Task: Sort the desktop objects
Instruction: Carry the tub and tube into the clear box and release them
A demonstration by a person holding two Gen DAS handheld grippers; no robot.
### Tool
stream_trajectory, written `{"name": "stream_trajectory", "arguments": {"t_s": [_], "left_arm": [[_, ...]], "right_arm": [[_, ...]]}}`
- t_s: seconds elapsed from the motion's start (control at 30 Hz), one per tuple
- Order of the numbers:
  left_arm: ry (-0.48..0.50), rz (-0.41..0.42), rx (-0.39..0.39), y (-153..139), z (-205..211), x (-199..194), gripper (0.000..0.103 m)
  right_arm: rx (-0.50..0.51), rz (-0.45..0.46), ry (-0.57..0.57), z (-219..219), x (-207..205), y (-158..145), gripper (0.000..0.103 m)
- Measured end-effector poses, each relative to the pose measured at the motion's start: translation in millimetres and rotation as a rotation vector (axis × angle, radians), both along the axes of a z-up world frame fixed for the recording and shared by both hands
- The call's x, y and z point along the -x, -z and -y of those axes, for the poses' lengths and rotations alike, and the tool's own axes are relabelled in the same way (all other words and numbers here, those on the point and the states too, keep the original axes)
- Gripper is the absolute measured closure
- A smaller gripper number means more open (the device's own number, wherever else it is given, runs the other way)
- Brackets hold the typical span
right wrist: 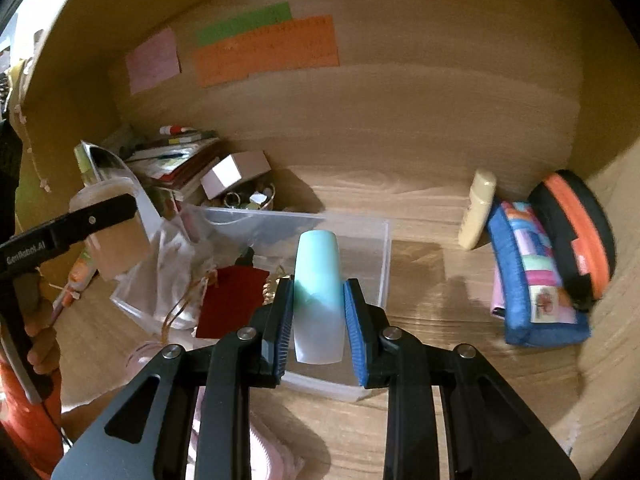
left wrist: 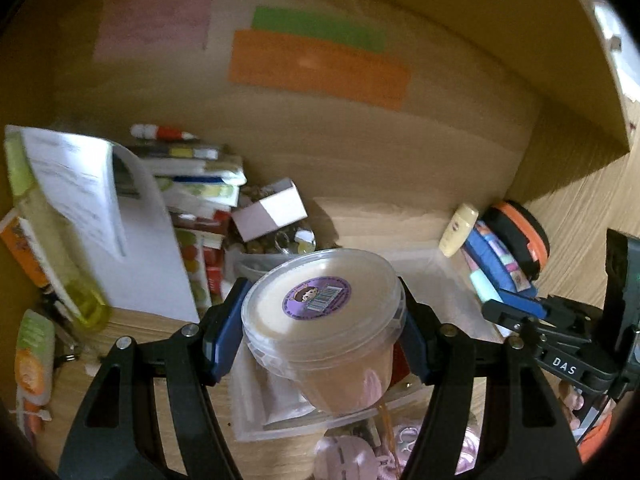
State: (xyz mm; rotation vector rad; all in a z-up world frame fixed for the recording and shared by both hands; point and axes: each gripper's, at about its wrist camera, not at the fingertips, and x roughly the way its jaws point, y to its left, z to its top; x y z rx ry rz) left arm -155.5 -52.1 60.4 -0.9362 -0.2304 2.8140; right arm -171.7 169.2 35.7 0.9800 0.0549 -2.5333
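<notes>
Ahead of my jaws, past their tips, stands a wooden back panel (left wrist: 360, 140), pale brown and blurred. Three paper notes are stuck high on it. The pink note (left wrist: 154, 20) sits up and to the left of my left jaws. The green note (left wrist: 318, 28) is a long strip straight above them, and the orange note (left wrist: 320, 66) lies just under it, overlapping its lower edge. Writing on them is too blurred to read. A plain side board (left wrist: 520, 60) closes the space to the upper right. Beneath my right jaws spreads the wood-grain desk top (right wrist: 440, 300).
</notes>
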Motion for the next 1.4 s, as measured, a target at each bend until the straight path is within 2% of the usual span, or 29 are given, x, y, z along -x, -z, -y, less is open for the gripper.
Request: {"name": "stream_trajectory", "arguments": {"t_s": [0.2,0.43,0.87,0.97,1.0,1.07,1.13,1.2,1.33,1.4], "left_arm": [[0.015,0.065,0.003,23,-5,18,0.036],[0.029,0.109,0.028,42,-10,26,0.036],[0.026,0.116,0.061,47,-13,26,0.036],[0.032,0.12,0.063,46,-15,24,0.03],[0.037,0.115,0.055,44,-15,23,0.027],[0.04,0.097,0.06,39,-16,18,0.026],[0.041,0.077,0.07,33,-18,13,0.021],[0.039,0.061,0.076,28,-20,8,0.018],[0.035,0.041,0.078,20,-19,-3,0.013],[0.031,0.035,0.078,16,-17,-9,0.012]], "right_arm": [[-0.017,0.062,0.001,2,16,23,0.08],[-0.051,0.08,0.005,6,26,33,0.08],[-0.103,0.075,-0.004,15,25,38,0.08],[-0.112,0.072,-0.008,17,24,38,0.079],[-0.116,0.07,-0.011,18,23,38,0.077],[-0.124,0.053,-0.011,20,20,35,0.063],[-0.129,0.029,-0.01,20,16,32,0.055],[-0.134,-0.002,-0.014,21,10,25,0.051],[-0.133,-0.043,-0.016,23,0,14,0.034],[-0.134,-0.061,-0.014,22,-7,9,0.031]]}}
